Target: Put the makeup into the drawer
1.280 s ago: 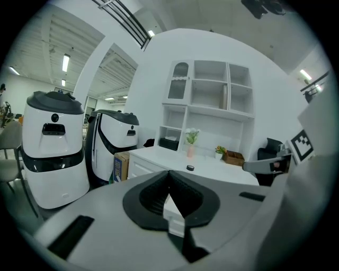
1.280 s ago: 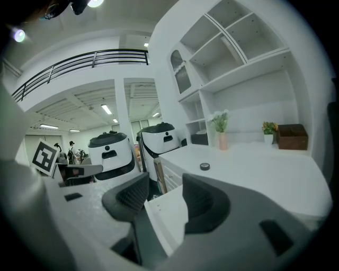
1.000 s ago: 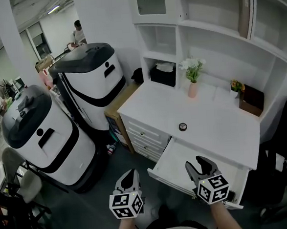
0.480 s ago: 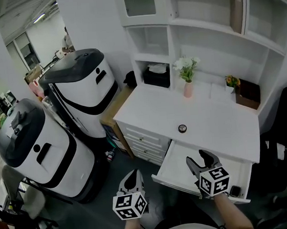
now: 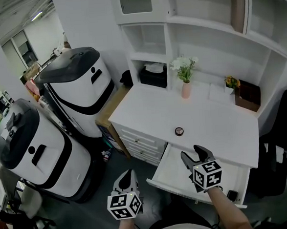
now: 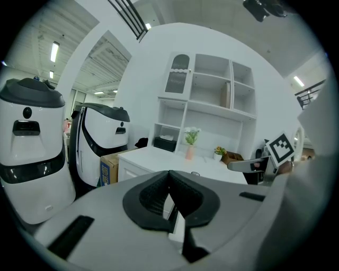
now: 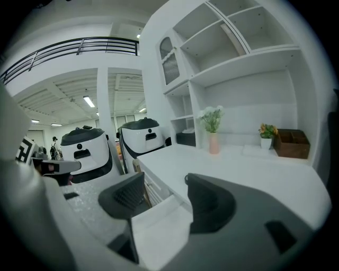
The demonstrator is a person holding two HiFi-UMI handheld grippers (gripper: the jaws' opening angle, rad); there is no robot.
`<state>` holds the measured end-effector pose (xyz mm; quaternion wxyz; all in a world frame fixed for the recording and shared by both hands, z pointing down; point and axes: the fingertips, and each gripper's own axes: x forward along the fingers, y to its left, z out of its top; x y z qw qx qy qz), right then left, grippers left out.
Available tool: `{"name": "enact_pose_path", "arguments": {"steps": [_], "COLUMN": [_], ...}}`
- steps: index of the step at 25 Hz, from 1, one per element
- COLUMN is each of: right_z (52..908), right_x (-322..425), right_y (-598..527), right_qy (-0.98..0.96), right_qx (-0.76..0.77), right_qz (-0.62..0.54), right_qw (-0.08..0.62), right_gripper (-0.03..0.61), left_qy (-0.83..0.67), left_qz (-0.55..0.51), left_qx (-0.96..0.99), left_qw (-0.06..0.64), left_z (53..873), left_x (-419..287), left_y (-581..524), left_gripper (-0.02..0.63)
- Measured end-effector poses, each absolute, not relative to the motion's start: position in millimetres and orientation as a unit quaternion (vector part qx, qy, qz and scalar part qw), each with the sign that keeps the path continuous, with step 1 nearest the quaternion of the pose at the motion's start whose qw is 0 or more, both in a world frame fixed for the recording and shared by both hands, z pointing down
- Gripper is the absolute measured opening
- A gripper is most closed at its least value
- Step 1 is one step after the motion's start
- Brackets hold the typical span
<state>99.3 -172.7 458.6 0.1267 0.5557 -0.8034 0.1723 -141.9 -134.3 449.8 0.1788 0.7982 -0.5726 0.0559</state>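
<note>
Small round dark makeup compact (image 5: 179,131): lies on the white counter (image 5: 218,126) near its front edge, just behind the pulled-out white drawer (image 5: 173,170). Touched by neither claw, and not yet in the drawer.

Right claw (image 7: 164,185): hovers over the open drawer and points toward the counter, tilted somewhat downward. Caught just opening its jaws, now wide apart and gripping nothing. Between them in the right gripper view, only the drawer's bare white bottom and the counter's edge.

Left claw (image 6: 169,173): held out to the left of the drawer, above the dark grey floor (image 5: 137,158), well apart from the compact. Pads pressed together at the tips, clamped on nothing.

Further back on the counter: a pink vase with white flowers (image 5: 186,88), a small white pot of orange flowers (image 5: 228,84) and a brown wooden box (image 5: 247,99) by the right wall. In the low shelf niche at the back left: a black tissue box (image 5: 153,76).

In the drawer's front right corner: a small dark object (image 5: 232,195), too small to identify.

Left of the counter: a brown cardboard box (image 5: 111,114) pressed against its side, then a tall rounded white-and-black machine (image 5: 78,87), and a second such machine (image 5: 35,143) nearer the camera.
</note>
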Motion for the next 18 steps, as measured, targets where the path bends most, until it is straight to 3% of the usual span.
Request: {"name": "enact_pose_path", "arguments": {"steps": [18], "right_z": [515.6], "right_x": [117.6], "right_y": [-268.7], "right_qy": [-0.799], "right_qx": [0.539], "right_qz": [0.187], "right_qw": [0.190], "right_gripper": [0.241], "left_qy": [-0.599], "left_qz": [0.076], "left_qx": [0.772], "left_qw": [0.200], "left_z": [472.4], "left_x": [-134.6], "left_y": [-187.1], "left_gripper": [0.003]}}
